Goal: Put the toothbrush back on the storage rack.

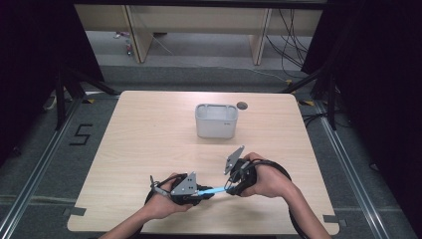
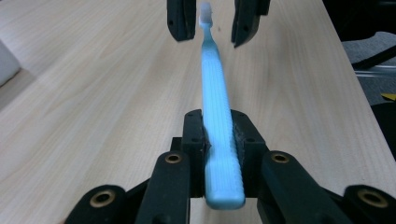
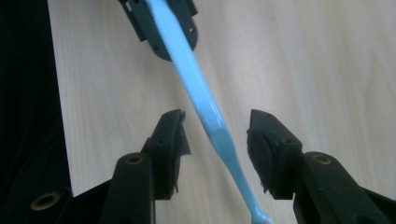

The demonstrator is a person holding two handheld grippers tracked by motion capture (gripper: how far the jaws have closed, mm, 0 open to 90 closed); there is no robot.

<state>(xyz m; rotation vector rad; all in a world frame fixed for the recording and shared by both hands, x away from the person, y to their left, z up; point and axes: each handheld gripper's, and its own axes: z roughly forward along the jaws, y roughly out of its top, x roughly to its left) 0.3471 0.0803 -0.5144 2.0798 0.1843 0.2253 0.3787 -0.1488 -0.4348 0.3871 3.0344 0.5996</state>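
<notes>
From the high view we see the light blue toothbrush [image 1: 211,190] held level just above the near part of the table [image 1: 149,134], spanning the gap between our two hands. Its long axis runs from the left gripper [image 1: 195,193] across to the right gripper [image 1: 233,185], roughly parallel to the near table edge. A white container [image 1: 215,121] stands well apart, farther up the table and nearer our right hand than our left.

In the left gripper view, the jaws are clamped tight on the ribbed handle end of the toothbrush [image 2: 219,135]. The handle runs straight away from us along the gripper's own line, and its white bristle head sits between the two jaws of the right gripper [image 2: 212,25], which stand apart on either side without touching it.

In the right gripper view, our own fingers [image 3: 170,140] are spread, with clear space on both sides of the toothbrush [image 3: 205,107]. The neck passes diagonally between them, slanting from the left gripper [image 3: 163,28] at the top down past our pads towards the bottom edge. So the right gripper [image 3: 215,135] holds nothing; the left alone carries the brush. We judge that any next move turns on this: the brush lies crosswise between the right pads, closer to neither, and pointing away from the container.
</notes>
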